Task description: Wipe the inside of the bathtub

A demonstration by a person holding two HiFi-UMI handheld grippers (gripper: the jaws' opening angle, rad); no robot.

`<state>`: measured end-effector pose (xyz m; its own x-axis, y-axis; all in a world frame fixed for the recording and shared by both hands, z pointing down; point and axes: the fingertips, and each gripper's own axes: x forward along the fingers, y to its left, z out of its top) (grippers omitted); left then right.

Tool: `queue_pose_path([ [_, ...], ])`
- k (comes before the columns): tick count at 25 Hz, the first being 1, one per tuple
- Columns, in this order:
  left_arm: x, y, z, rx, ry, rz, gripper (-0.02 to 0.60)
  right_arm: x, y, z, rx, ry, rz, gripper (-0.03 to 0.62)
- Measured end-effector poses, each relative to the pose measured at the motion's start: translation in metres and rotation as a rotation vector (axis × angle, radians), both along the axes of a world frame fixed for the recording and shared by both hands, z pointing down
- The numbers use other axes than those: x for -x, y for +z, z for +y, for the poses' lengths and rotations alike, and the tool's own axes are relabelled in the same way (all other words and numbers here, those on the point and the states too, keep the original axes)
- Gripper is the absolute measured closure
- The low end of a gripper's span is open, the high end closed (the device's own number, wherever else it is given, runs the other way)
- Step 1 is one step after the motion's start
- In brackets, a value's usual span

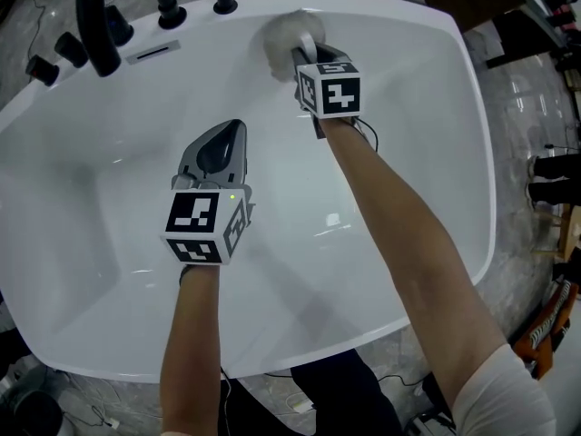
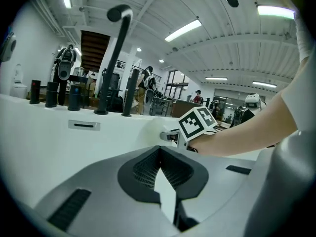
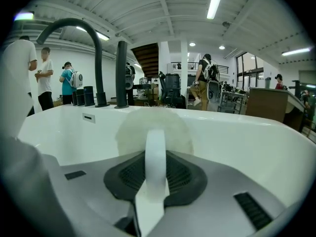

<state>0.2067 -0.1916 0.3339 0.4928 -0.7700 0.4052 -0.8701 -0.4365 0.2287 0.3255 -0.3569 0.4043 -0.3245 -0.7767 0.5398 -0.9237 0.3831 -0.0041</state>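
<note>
— From the head view, where is the wiping going on?
— At twelve o'clock in the bathtub [image 1: 436, 107]. The right gripper [image 1: 305, 54] presses a round white pad [image 1: 283, 33] to the far wall, just below the taps [image 1: 222, 5]. The left gripper [image 1: 236, 127] hovers mid-tub, at about seven o'clock from the right one.
— And the left gripper view?
— Its jaws meet at the tips with nothing between them. It points at the far wall.
— The right gripper view?
— The jaws are clamped on the pad's white handle [image 3: 155, 154], and the pad lies flat against the wall at twelve.
— How should the stroke go?
— I'd say hold the pad's face flush, press evenly, overlap the passes down the slope, and leave the idle gripper out of the path.
</note>
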Motion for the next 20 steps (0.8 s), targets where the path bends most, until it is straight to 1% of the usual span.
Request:
queue_pose_path([
  [4, -0.036, 0.005, -0.018, -0.010, 0.039, -0.006, 0.571, -0.036, 0.004, -0.004, -0.001, 0.010, 0.011, 0.497],
  [9, -0.081, 0.009, -0.033, -0.017, 0.080, 0.012, 0.571, -0.089, 0.005, -0.009, -0.004, 0.056, 0.008, 0.499],
  [11, -0.091, 0.003, -0.031, -0.022, 0.105, 0.015, 0.571, -0.100, -0.001, -0.004, -0.012, 0.053, 0.018, 0.497],
  [14, -0.103, -0.004, -0.030, -0.036, 0.135, 0.031, 0.571, -0.123, -0.008, -0.002, -0.026, 0.086, 0.017, 0.497],
  [17, -0.131, 0.007, -0.046, -0.044, 0.154, 0.028, 0.571, -0.158, -0.001, -0.016, -0.026, 0.093, 0.034, 0.497],
  [20, -0.152, 0.010, -0.054, -0.048, 0.177, 0.028, 0.571, -0.177, 0.001, -0.020, -0.029, 0.097, 0.039, 0.497],
])
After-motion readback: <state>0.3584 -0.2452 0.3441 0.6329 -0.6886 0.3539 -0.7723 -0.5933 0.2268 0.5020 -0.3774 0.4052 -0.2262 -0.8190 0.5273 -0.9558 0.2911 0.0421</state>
